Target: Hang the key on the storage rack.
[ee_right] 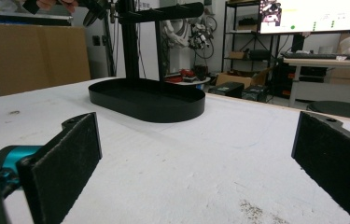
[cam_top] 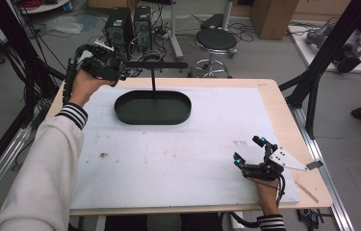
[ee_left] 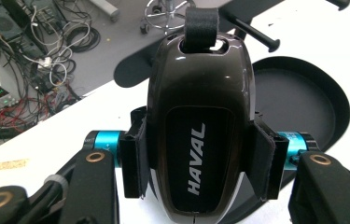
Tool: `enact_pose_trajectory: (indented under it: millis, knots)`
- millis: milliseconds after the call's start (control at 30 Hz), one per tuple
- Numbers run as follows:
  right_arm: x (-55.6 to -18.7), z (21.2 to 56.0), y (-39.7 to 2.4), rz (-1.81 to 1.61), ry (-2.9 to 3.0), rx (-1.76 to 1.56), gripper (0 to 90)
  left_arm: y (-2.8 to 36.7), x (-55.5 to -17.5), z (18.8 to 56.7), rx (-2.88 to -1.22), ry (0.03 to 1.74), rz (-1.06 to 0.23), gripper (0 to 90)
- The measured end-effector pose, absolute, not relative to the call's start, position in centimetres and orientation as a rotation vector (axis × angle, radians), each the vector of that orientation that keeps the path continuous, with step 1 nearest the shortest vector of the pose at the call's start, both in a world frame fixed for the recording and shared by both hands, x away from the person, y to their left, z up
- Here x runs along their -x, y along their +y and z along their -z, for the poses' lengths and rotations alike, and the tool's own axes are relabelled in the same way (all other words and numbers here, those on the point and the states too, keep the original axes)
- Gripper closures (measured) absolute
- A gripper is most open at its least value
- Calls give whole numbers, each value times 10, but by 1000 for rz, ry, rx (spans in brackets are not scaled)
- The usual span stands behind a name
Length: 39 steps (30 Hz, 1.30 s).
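Left gripper (ee_left: 196, 161) clamps a brown HAVAL key fob (ee_left: 196, 126) above the black tray stand (cam_top: 152, 107). Right gripper (cam_top: 249, 151) rests on the table (cam_top: 178, 159), jaws wide apart, empty.

Your left sleeve (cam_top: 43, 178) is cream with a black-and-white striped cuff; your grippers are black with teal fittings, brass-coloured screws and trailing black cables.
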State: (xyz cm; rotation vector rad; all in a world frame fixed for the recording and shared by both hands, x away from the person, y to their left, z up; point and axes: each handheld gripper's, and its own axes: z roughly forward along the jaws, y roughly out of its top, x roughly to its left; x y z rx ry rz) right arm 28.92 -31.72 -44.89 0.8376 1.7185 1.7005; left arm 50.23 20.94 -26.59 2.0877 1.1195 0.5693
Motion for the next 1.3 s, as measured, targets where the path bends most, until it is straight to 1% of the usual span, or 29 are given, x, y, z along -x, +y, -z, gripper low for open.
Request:
enact_pose_trajectory:
  millis: [733,867,1300]
  knots:
    - [-291,451,-317,-1700,1725,-852,5,216,-512,264,-2049,1158,-584,487]
    - [-291,452,-317,-1700,1718,-846,4,216,-513,268,-2079,1176,-582,487]
    - [-291,452,-318,-1701,1722,-849,5,223,-507,280,-2093,1221,-578,487]
